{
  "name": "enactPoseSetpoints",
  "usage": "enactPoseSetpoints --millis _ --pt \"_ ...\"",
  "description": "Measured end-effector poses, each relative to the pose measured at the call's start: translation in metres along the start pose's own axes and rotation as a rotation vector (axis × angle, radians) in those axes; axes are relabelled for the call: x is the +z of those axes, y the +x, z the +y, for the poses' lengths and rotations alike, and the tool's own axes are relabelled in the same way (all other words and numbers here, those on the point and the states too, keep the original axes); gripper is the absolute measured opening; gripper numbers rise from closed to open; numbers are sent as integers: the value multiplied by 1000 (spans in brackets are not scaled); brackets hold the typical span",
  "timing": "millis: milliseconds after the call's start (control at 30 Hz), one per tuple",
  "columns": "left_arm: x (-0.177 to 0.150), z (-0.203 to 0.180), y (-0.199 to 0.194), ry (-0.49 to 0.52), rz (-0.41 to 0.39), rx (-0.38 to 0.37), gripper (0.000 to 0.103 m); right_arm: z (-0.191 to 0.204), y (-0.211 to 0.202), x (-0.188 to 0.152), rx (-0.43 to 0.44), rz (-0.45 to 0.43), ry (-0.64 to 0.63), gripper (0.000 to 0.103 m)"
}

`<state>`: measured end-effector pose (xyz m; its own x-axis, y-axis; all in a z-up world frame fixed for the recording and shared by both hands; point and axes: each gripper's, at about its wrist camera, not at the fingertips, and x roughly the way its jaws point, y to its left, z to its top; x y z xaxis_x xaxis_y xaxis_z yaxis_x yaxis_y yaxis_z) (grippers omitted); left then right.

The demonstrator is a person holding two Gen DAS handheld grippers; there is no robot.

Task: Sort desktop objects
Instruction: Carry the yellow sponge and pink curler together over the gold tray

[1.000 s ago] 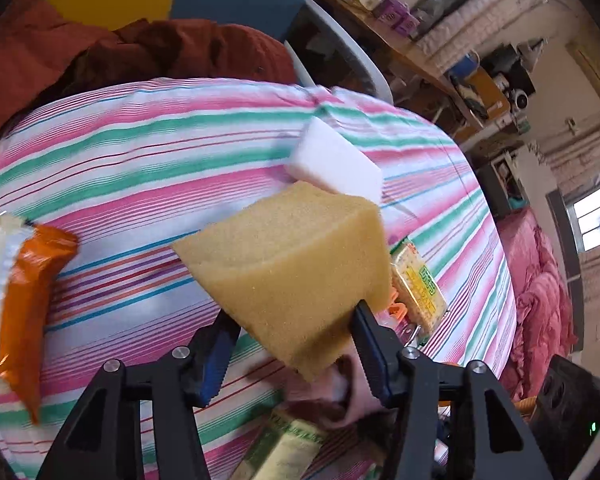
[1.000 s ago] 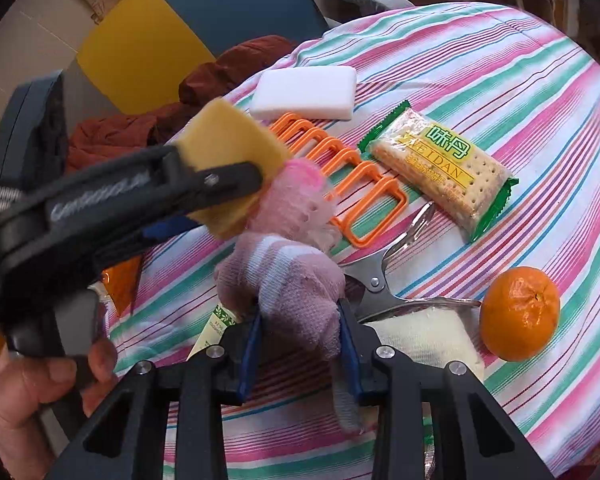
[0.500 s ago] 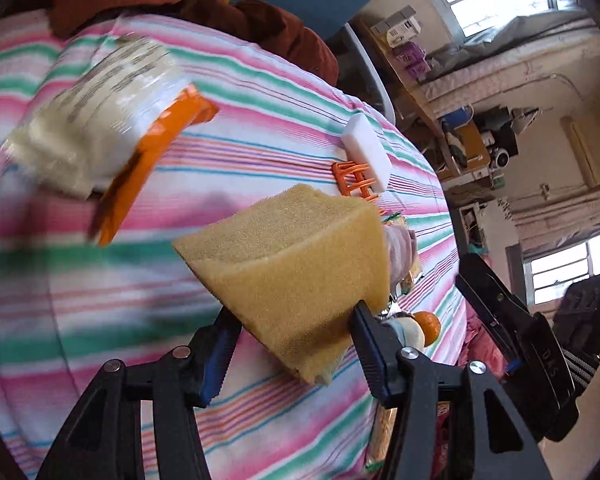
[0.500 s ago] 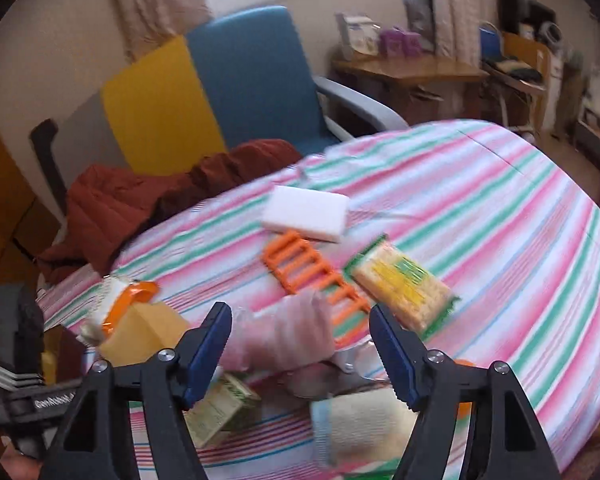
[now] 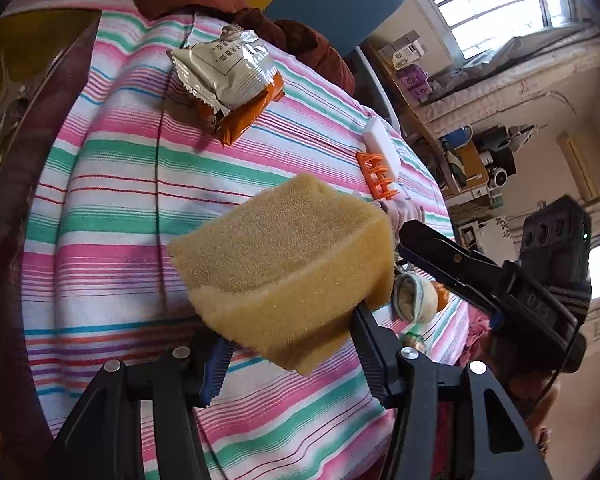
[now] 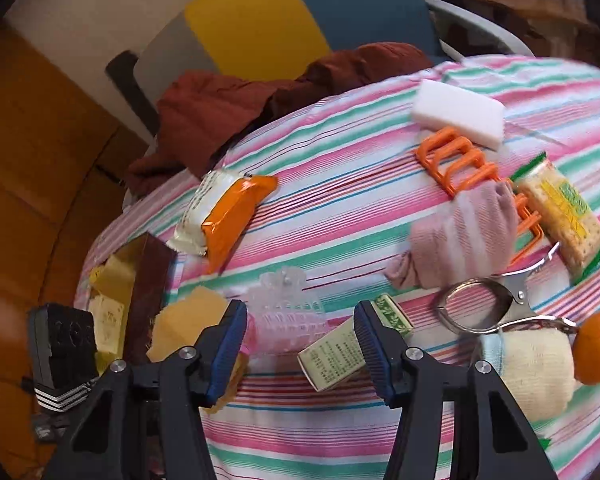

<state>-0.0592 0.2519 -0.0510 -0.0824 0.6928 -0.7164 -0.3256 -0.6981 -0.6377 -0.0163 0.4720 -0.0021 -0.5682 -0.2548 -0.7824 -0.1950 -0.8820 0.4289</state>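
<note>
My left gripper (image 5: pixel 290 340) is shut on a yellow sponge (image 5: pixel 284 264), held above the striped tablecloth (image 5: pixel 112 208). The sponge (image 6: pixel 188 320) also shows at the lower left of the right wrist view. My right gripper (image 6: pixel 300 320) holds nothing and its jaws are closing. A clear pink hair clip (image 6: pixel 288 304) lies on the cloth between and below its fingers, and the pads do not press on it. The pink sock (image 6: pixel 468 240) lies loose on the table against the orange rack (image 6: pixel 460 164).
A brown box (image 6: pixel 144 280) with yellow items inside stands at the table's left edge. Also on the cloth are a snack packet (image 6: pixel 224 208), white block (image 6: pixel 460 114), cracker packet (image 6: pixel 560 208), metal tongs (image 6: pixel 484 312), green carton (image 6: pixel 340 352), cream sock roll (image 6: pixel 528 368) and mandarin (image 6: pixel 596 348).
My right gripper let go of the pink sock, which now lies by the orange rack, and drew back over the hair clip. My left gripper carried the sponge leftwards towards the brown box.
</note>
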Motion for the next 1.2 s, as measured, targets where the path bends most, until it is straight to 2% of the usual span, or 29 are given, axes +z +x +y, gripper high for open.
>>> enactPoseSetpoints --millis 233,333,367,467,567,600,667,733,833,933,967,1000,1067,1133,1200 --pt "-11 -1 1 27 -9 12 56 20 8 -10 53 50 -86 58" --pt "-17 -2 2 46 -4 24 56 20 22 -13 32 98 -91 57" --pt "-18 -1 1 47 -3 24 56 17 26 -13 25 111 -87 53" --pt "-25 1 -3 55 -4 30 54 8 29 -13 75 130 -37 44" --pt "-29 2 -10 65 -18 32 54 11 30 -16 91 149 -45 35" --pt "-30 3 -13 63 -23 26 53 13 31 -17 87 156 -51 27" --pt "-31 3 -21 58 -35 7 53 16 35 -20 3 163 -86 12" --pt "-32 2 -29 64 -49 6 53 13 35 -20 -52 156 -97 11" --pt "-32 -1 -40 81 -73 7 53 9 31 -19 -28 147 -77 11" --pt "-34 -3 -46 91 -87 5 53 17 20 -17 -46 88 -122 19" --pt "-35 -2 -48 92 -90 6 53 21 17 -16 -50 68 -133 35" --pt "-36 -1 -49 92 -92 7 53 24 13 -15 -60 48 -145 56" --pt "-37 0 -49 90 -92 4 53 31 7 -13 -84 -6 -175 69" --pt "-38 1 -47 94 -84 6 53 41 13 -9 -124 -41 -226 69" --pt "-40 0 -47 101 -79 11 53 47 28 -6 -170 -25 -251 67"
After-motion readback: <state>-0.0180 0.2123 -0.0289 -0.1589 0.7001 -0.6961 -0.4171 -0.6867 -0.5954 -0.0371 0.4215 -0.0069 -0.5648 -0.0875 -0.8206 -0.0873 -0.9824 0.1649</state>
